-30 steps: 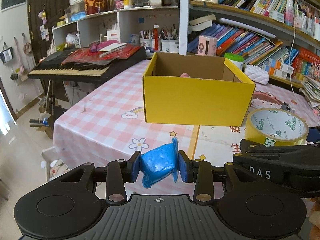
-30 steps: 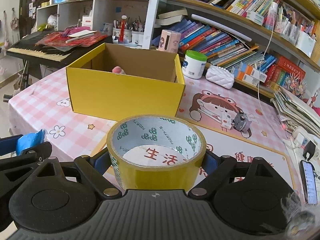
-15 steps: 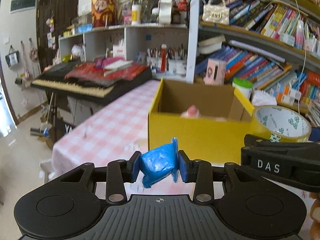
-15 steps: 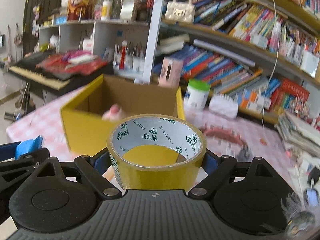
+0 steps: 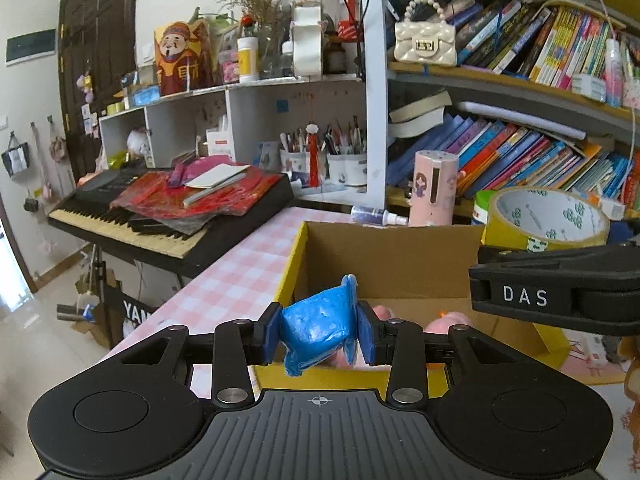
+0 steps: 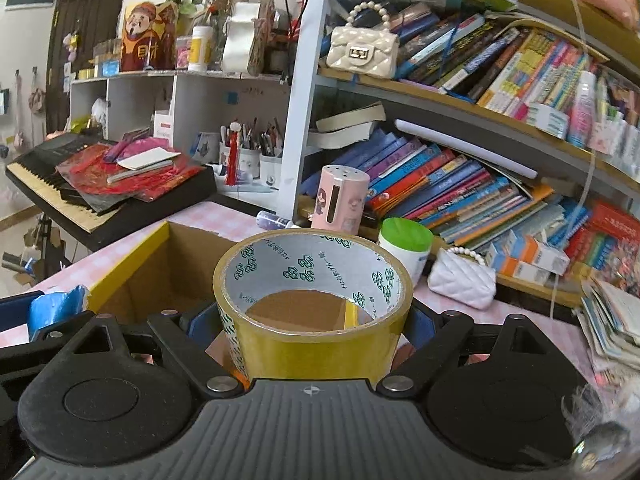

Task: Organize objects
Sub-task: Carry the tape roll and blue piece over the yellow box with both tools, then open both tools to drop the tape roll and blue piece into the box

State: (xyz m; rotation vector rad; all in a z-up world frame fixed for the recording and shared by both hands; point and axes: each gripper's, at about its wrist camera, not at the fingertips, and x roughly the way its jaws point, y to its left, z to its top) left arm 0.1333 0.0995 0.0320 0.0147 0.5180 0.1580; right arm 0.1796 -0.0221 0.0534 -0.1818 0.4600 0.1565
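Observation:
My left gripper (image 5: 319, 334) is shut on a crumpled blue packet (image 5: 316, 326) and holds it above the near wall of the open yellow cardboard box (image 5: 289, 258). My right gripper (image 6: 314, 330) is shut on a yellow tape roll (image 6: 316, 344), held over the same box (image 6: 132, 264). The tape roll (image 5: 548, 220) and the right gripper's black body also show at the right of the left wrist view. Pink things lie on the box floor (image 5: 448, 320), partly hidden by my fingers.
The box stands on a pink checked tablecloth (image 5: 236, 264). A keyboard piled with red papers (image 5: 168, 208) is at the left. Bookshelves (image 6: 460, 184), a pink canister (image 6: 340, 200), a green-lidded jar (image 6: 406, 248) and a white purse (image 6: 464, 276) stand behind the box.
Both grippers have risen and moved forward, from in front of the box to above its opening. Each keeps its hold on its object.

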